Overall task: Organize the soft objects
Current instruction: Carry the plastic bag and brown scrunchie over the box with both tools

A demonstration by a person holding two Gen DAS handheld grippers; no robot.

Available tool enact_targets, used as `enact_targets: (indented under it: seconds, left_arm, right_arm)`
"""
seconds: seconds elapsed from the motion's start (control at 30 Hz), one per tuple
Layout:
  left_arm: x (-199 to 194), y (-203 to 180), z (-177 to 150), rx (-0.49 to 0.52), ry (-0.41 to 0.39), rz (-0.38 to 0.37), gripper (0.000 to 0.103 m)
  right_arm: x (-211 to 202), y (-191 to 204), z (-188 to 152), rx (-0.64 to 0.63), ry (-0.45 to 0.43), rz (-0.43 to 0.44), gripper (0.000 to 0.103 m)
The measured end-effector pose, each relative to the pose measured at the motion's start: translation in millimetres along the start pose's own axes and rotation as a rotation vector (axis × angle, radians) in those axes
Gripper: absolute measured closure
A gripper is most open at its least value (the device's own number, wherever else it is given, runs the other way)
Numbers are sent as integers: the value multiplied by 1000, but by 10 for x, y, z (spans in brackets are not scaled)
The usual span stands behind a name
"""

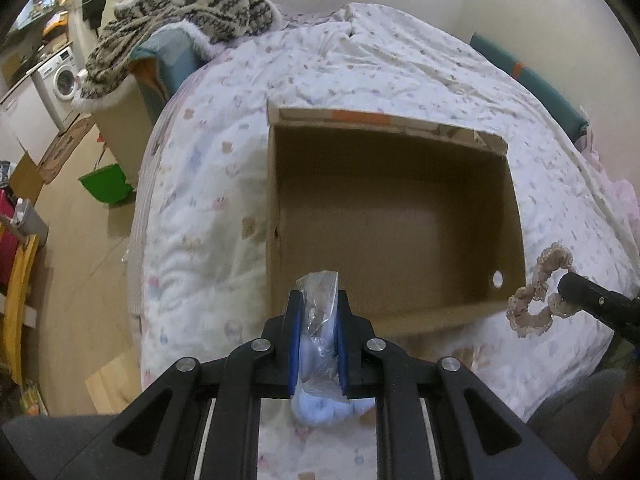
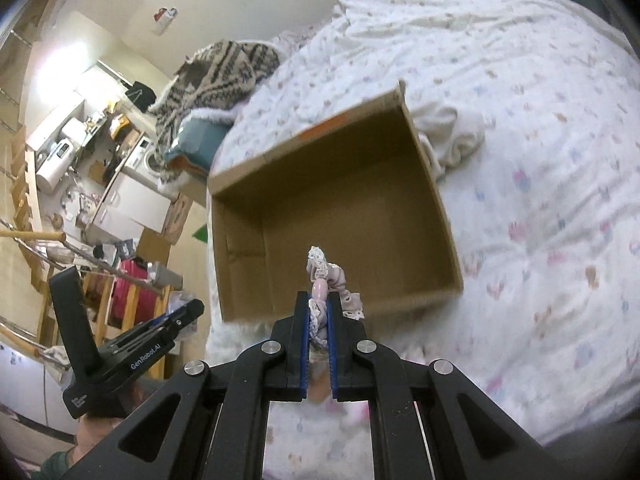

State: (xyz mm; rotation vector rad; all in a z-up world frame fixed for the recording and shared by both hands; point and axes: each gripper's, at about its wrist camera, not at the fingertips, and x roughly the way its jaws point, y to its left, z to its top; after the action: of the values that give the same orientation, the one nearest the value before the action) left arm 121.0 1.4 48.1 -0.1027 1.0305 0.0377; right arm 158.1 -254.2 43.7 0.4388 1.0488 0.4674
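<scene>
a: gripping a clear plastic bag [image 1: 319, 320] with something pale blue and soft inside, the left gripper [image 1: 319, 336] has its jaws closed tight on it, right at the bottom of its own view.

b: and the right gripper [image 2: 319, 320]?

a: jaws clamped on a pink lace-trimmed scrunchie [image 2: 326, 280]; part of it loops out past the tips. from the left camera that same scrunchie [image 1: 536, 292] hangs off the black tip at the right edge, above the bed.

b: what lies just beyond them?

a: an open cardboard box [image 1: 276, 200], brown, sitting on the bed [image 1: 200, 200]. nothing shows on its floor. both grippers are at its near wall, and each held item is seen over that near edge. a small round hole is in the box's right wall.

b: the bedding?

a: a white duvet with small pastel animal prints, rumpled. seen from the right camera, a bunched white cloth [image 2: 456, 136] touches the box's far right corner.

b: farther back?

a: a striped knit blanket [image 1: 192, 4] heaped at the bed's far left end, a green bin [image 1: 106, 182] on the wooden floor, and a washing machine [image 1: 60, 80] by the wall.
</scene>
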Motion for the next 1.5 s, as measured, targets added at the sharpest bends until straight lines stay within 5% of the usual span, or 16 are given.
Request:
enact_targets:
  seconds: [0.37,0.87,1.5]
  left_arm:
    - [332,-214,249,38,-25,7,90]
    - [813,-127,184,13,-16,-19,89]
    - [912,-245,100,55,13,-12,89]
  right_arm:
    - [351,-39,203,-23,-27,-13,94]
    - [984,-200,116,-73,76,-124,94]
    - [1037,-217,110,-76,99,-122,90]
